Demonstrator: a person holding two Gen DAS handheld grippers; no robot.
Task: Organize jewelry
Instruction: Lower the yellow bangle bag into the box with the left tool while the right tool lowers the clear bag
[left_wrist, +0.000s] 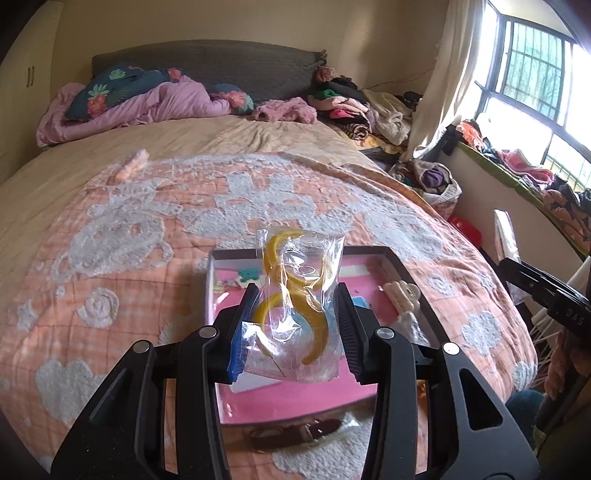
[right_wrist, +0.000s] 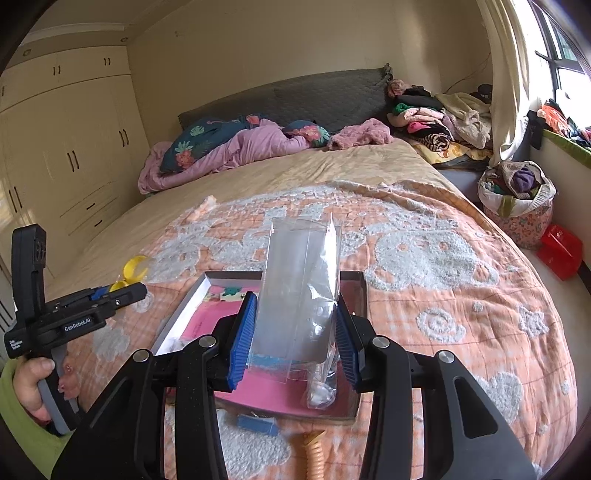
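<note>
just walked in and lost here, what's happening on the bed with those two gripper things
A person is sorting jewelry with a handheld gripper in each hand. The left gripper is shut on a clear bag of yellow hoops, held above an open box with a pink lining on the orange bedspread. The right gripper is shut on a clear, seemingly empty packet over the same box. A brown strap lies just outside the box.
</note>
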